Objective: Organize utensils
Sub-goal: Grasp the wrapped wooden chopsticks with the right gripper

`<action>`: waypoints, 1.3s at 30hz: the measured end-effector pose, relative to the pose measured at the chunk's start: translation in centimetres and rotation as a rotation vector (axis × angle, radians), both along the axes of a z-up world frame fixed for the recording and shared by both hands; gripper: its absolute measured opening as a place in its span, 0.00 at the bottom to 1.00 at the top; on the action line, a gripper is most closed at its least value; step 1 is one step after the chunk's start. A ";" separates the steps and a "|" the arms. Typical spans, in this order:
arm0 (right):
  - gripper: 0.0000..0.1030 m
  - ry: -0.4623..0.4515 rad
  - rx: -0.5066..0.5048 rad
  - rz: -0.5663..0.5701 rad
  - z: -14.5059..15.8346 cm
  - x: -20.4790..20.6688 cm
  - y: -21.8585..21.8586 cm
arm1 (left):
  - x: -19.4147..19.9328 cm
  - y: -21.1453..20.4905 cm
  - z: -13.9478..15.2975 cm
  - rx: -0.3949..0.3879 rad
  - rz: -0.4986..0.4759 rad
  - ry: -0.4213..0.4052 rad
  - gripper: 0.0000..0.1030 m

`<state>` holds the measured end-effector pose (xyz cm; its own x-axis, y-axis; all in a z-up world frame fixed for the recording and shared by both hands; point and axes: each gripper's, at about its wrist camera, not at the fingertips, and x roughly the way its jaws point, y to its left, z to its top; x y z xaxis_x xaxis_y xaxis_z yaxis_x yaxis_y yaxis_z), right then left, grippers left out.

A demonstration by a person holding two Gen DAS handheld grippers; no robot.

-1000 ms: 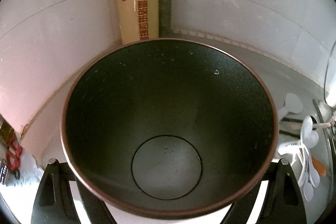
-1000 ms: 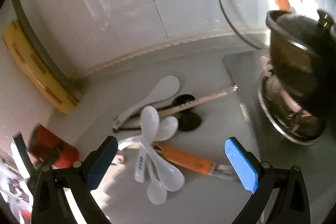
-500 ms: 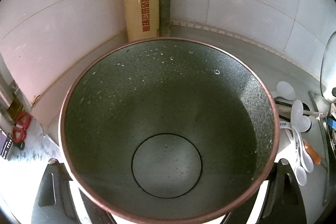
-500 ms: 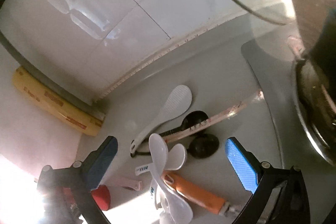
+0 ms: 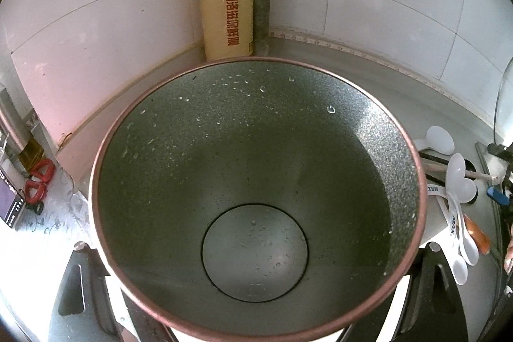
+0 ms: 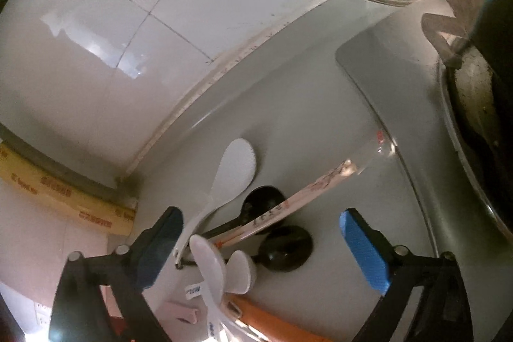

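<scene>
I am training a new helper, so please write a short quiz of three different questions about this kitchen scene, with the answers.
1. True or false: the left gripper holds the dark bowl.
2. Which thing lies among the utensils on the counter? A) a fork B) a white rice paddle C) a whisk
3. Fill in: the jaws of the right gripper stand ____ above the utensils, with nothing pressed between them.

Key: 1 true; 2 B; 3 open. The jaws have just been closing a little, but the blue pads touch nothing yet.
</scene>
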<state>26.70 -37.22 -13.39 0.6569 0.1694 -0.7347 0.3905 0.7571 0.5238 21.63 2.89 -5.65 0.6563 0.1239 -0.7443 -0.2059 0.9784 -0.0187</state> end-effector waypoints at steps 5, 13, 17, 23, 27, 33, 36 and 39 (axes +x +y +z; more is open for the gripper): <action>0.67 0.008 0.004 -0.036 -0.6 0.1 -0.6 | -0.1 0.0 0.0 0.000 -0.003 0.002 0.87; 0.45 0.023 0.017 -0.079 -1.7 0.4 -1.2 | -0.1 0.1 0.0 0.001 -0.013 0.003 0.87; 0.38 0.034 0.024 -0.110 -2.4 0.4 -1.5 | -0.1 0.1 0.0 0.001 -0.017 0.003 0.87; 0.28 0.020 0.033 -0.151 -2.6 0.2 -1.9 | 0.1 0.0 -0.1 0.029 -0.024 0.014 0.87; 0.17 0.001 0.041 -0.163 -2.5 0.1 -2.1 | 0.1 0.2 0.0 0.028 -0.030 0.015 0.87; 0.14 -0.044 0.047 -0.174 -1.7 -0.6 -2.0 | 0.1 0.1 0.0 0.029 -0.030 0.015 0.87; 0.12 -0.084 0.037 -0.169 -0.5 -1.2 -1.6 | 0.1 0.1 0.0 0.029 -0.031 0.016 0.87; 0.11 -0.133 0.007 -0.155 1.2 -1.7 -0.9 | 0.1 0.1 0.0 0.029 -0.031 0.016 0.87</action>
<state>24.97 -38.14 -12.16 0.7669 0.0639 -0.6385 0.4288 0.6892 0.5840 21.70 2.97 -5.65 0.6485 0.1249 -0.7509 -0.1751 0.9845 0.0126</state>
